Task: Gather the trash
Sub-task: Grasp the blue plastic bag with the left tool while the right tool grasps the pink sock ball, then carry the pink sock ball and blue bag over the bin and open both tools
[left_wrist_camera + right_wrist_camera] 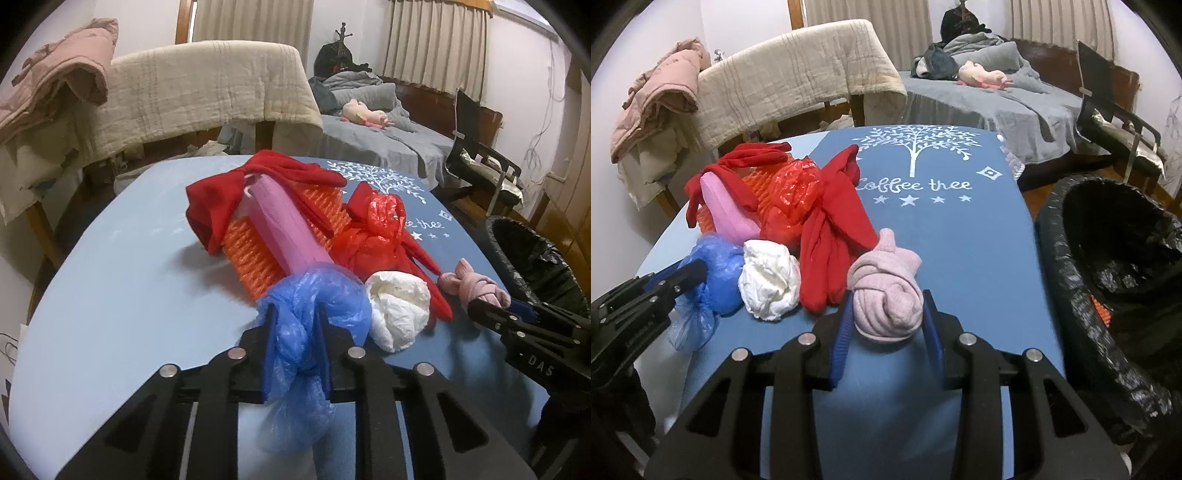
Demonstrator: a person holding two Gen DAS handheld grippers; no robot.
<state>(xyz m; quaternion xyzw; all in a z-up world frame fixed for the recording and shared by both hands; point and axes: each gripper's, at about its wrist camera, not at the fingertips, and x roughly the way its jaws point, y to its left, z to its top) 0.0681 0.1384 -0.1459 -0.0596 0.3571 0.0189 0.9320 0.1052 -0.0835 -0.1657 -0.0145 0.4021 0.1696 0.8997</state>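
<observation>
Left tool (295, 314): clamped on blue plastic bag (314, 317), far side of the bench (960, 236) from the black-lined bin (1108, 258). Right tool (886, 314): closed against pink knotted sock (886, 295), nearer the bin, which lies to its right.

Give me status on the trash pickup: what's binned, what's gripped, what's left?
Done: something orange already lies in the black-lined bin.
In hand: left gripper is clamped on the blue plastic bag; right gripper straddles the knotted pink sock, grip unclear.
Left: the white paper wad and red plastic bag remain on the table.
</observation>
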